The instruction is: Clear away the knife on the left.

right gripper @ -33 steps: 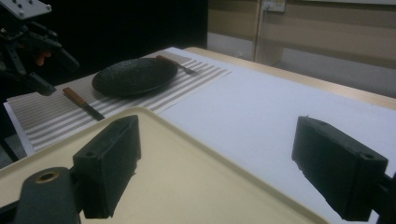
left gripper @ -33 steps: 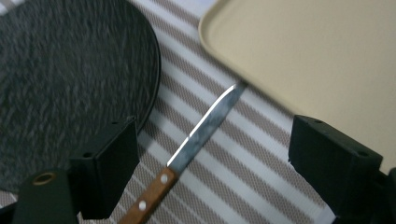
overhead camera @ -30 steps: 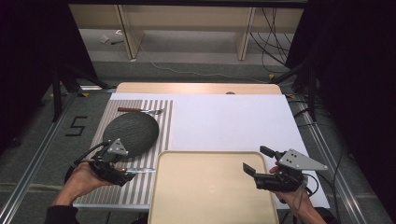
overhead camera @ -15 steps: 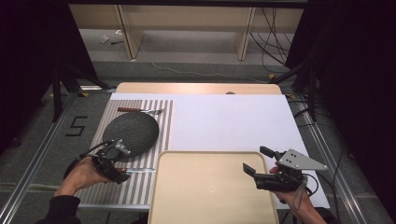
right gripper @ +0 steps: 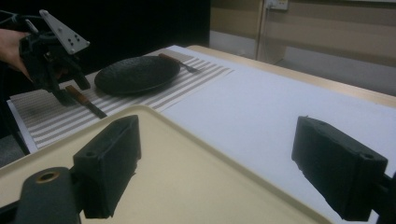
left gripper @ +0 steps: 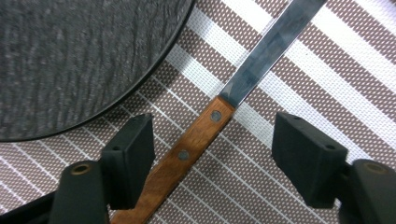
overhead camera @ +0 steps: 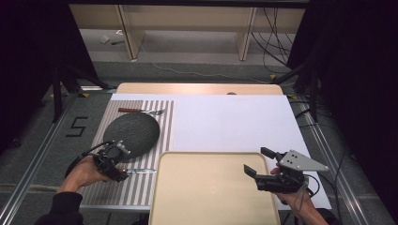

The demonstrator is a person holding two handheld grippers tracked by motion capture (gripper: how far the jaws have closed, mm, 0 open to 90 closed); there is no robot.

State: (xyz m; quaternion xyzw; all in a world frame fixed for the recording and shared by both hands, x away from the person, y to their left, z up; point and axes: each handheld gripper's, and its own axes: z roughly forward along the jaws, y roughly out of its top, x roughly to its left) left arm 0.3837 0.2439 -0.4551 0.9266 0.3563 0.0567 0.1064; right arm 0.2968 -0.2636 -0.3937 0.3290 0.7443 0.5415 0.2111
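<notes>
A knife with a wooden handle and steel blade lies on the striped placemat, just near of a dark grey plate. My left gripper is open and points down at the knife, one jaw on each side of the handle without touching it. In the high view the left gripper sits at the handle end of the knife. My right gripper is open and hovers over the right part of a beige tray, with nothing between its jaws.
A wooden-handled fork lies at the far edge of the placemat. A white sheet covers the table beyond the tray. In the right gripper view, the left gripper stands beside the plate.
My left gripper has tipped downward and settled lower over the knife handle. The right gripper has stayed where it was.
</notes>
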